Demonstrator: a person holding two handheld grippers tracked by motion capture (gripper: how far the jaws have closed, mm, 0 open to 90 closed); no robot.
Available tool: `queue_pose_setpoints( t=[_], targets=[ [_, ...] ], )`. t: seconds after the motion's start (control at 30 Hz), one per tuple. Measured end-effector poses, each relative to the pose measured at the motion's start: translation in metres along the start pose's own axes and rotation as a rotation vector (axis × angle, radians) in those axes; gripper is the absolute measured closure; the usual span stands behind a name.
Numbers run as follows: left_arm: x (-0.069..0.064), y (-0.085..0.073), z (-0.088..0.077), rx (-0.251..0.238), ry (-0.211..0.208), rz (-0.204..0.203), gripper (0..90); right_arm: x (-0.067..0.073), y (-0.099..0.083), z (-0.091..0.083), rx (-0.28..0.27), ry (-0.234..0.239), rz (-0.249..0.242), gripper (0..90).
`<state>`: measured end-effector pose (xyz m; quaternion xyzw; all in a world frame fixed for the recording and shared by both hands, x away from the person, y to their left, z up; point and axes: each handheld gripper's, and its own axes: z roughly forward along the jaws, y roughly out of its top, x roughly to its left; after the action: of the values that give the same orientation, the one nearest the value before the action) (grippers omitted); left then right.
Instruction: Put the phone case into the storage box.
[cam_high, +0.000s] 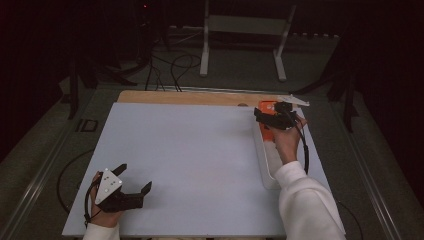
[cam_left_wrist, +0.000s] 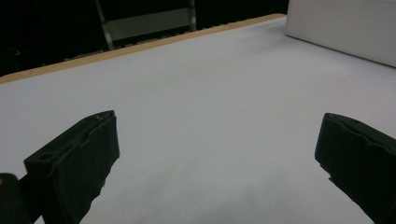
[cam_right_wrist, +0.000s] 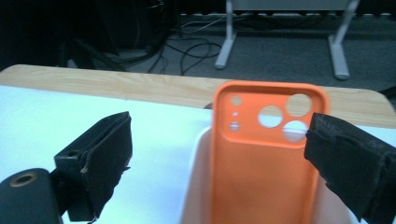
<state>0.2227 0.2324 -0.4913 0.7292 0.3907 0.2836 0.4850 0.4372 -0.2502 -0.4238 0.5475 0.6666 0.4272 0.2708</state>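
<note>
An orange phone case (cam_right_wrist: 261, 172) with camera cut-outs lies in a long white tray (cam_right_wrist: 198, 186), its camera end pointing to the table's far edge. My right gripper (cam_right_wrist: 217, 128) hovers over it, open, one jaw on either side of the case; the right jaw is close to the case's edge. From above, the right gripper (cam_high: 272, 117) hangs over the far end of the tray (cam_high: 267, 167), with the case (cam_high: 266, 107) showing orange beneath it. My left gripper (cam_high: 135, 176) rests open and holds nothing near the front left corner of the white board (cam_high: 190, 160).
The white tray's side wall (cam_left_wrist: 341, 28) shows far off in the left gripper view, across bare white board (cam_left_wrist: 210, 93). A wooden table strip (cam_high: 190, 97) runs along the far edge. Beyond it stand a white metal frame (cam_high: 245, 30) and floor cables (cam_high: 170, 67).
</note>
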Motion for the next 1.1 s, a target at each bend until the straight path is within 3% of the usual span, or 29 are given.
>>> queue_pose_setpoints(
  t=[0.53,1.1],
  targets=[
    [0.000,0.001,0.001,0.000,-0.004,-0.004,0.4,0.021,-0.013,-0.028,0.001,0.086,-0.086,8.6],
    [0.000,0.001,0.003,0.008,-0.007,-0.005,0.3,0.037,-0.030,-0.070,-0.012,0.200,-0.107,8.6]
  ],
)
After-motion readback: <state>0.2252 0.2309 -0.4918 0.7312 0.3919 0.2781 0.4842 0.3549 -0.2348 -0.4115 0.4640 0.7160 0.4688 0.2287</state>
